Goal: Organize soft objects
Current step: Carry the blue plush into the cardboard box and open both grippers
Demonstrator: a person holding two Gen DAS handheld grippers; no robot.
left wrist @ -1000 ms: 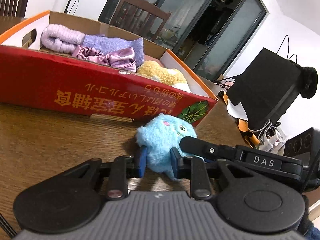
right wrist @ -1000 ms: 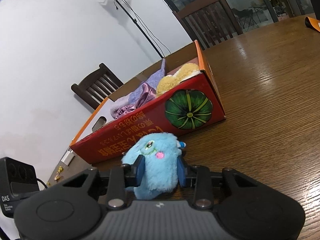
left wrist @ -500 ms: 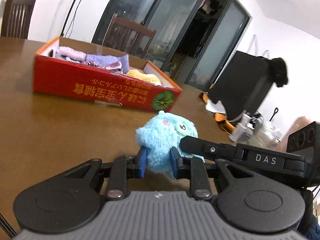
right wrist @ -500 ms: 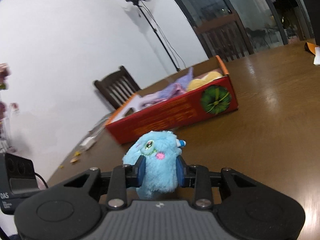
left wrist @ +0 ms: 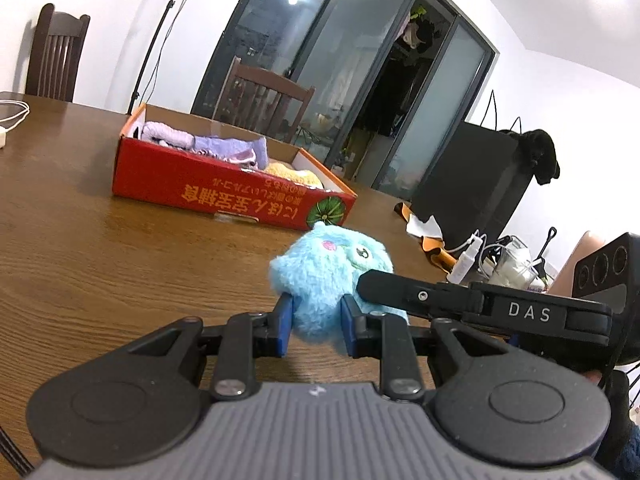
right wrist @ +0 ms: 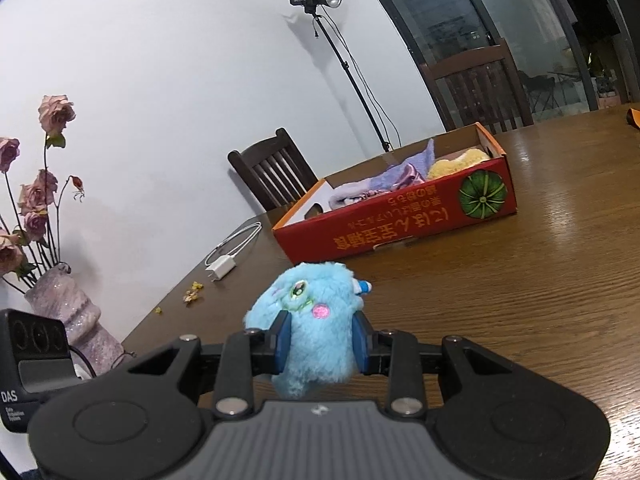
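A fluffy blue plush toy (left wrist: 328, 276) with a pink cheek is held above the wooden table by both grippers at once. My left gripper (left wrist: 316, 326) is shut on its lower part. My right gripper (right wrist: 320, 340) is shut on it too, and its finger reaches in from the right in the left wrist view. The toy also shows in the right wrist view (right wrist: 316, 312). A red cardboard box (left wrist: 224, 192) stands farther back on the table and holds purple cloths and a yellow plush. It also shows in the right wrist view (right wrist: 400, 224).
A white charger and cable (right wrist: 228, 256) and a vase of pink roses (right wrist: 68, 316) are at the table's left edge. Bottles and an orange cloth (left wrist: 432, 240) lie at the right edge by a black bag (left wrist: 468, 184). Chairs stand behind the table.
Both grippers, still shut on the blue plush, have pulled back and up from the red box, which now looks much smaller and farther away.
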